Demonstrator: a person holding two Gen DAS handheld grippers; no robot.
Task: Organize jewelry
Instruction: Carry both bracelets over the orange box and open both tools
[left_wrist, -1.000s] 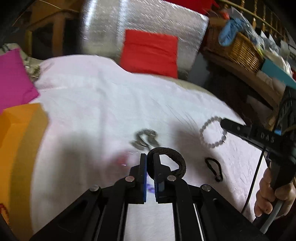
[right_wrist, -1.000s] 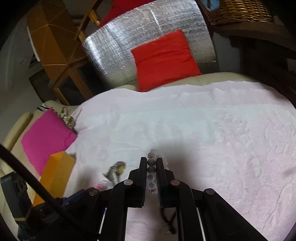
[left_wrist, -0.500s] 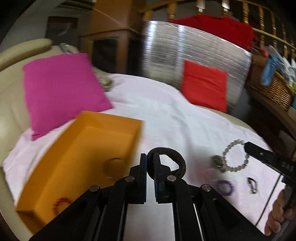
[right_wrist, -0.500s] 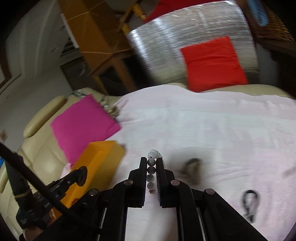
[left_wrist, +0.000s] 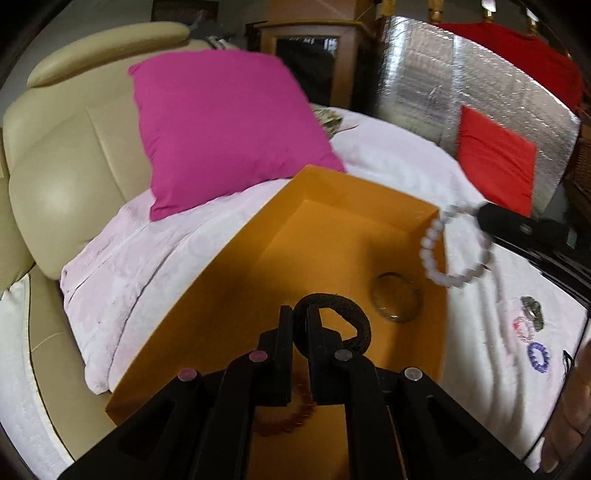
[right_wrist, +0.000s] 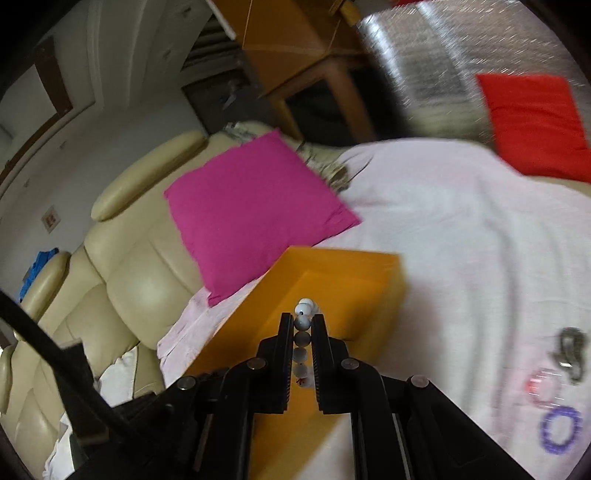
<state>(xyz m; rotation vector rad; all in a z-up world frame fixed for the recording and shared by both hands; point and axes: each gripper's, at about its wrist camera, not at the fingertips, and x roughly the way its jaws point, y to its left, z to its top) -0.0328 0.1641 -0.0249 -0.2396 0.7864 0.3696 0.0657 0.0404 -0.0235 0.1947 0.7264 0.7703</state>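
My left gripper (left_wrist: 300, 325) is shut on a black band bracelet (left_wrist: 354, 325) and holds it over the open orange box (left_wrist: 332, 192). The box holds a clear ring-shaped bangle (left_wrist: 397, 301) and a brown beaded bracelet (left_wrist: 295, 417). My right gripper (right_wrist: 302, 332) is shut on a white beaded bracelet (right_wrist: 303, 321), above the orange box (right_wrist: 354, 273); in the left wrist view the bracelet (left_wrist: 448, 254) hangs at the box's right wall. A purple bracelet (right_wrist: 561, 428), a pink bracelet (right_wrist: 541, 386) and a grey metal piece (right_wrist: 570, 350) lie on the white cloth.
A magenta cushion (left_wrist: 225, 125) lies behind the box against the cream sofa (left_wrist: 70, 155). A red cushion (left_wrist: 495, 158) leans on a silver foil panel (left_wrist: 480, 85) at the back right. The white cloth (right_wrist: 461, 221) covers the seat.
Both grippers have swung left from the jewelry on the cloth to above the orange box, each still holding its bracelet.
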